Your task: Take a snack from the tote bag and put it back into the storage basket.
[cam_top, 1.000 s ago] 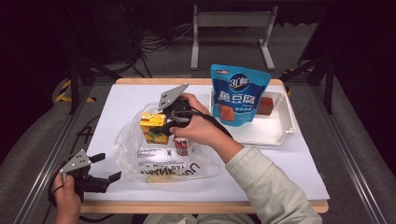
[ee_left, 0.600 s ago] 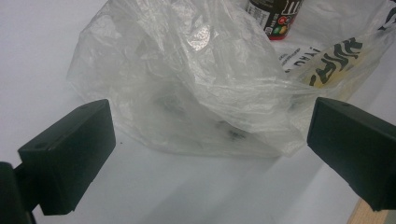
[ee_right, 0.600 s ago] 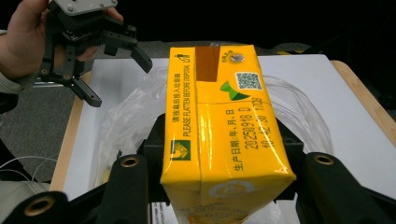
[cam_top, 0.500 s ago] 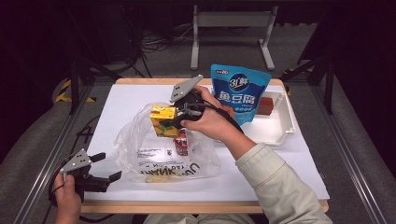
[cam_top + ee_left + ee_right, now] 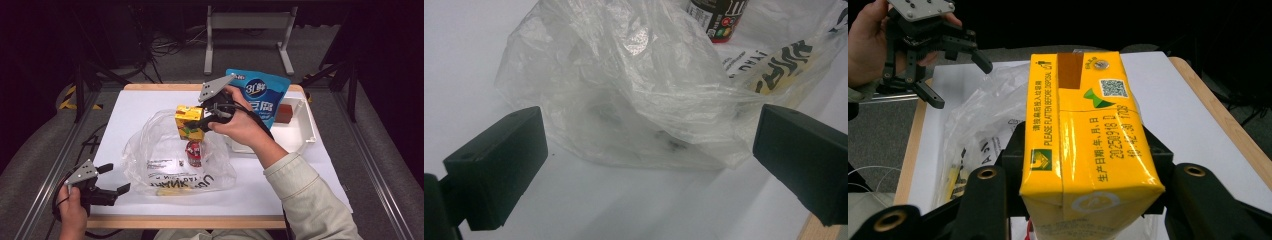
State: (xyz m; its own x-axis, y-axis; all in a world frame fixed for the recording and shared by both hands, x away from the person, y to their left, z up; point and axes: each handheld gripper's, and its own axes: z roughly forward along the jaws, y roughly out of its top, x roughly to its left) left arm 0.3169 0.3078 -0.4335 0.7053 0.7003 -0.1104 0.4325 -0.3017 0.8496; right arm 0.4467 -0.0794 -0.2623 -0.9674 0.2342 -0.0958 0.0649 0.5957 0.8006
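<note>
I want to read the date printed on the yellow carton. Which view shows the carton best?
The right gripper view: the yellow carton sits close up between the right gripper jaws, its printed date legible. The high view shows the carton small, held above the plastic bag, print unreadable. The left gripper view faces the bag.

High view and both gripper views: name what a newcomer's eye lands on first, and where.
The yellow carton stands out most, clamped in the right gripper and held above the clear plastic bag at mid-table. Behind it a blue pouch stands in the white tray on the table's right side. The left gripper waits open at the near left corner.
</note>
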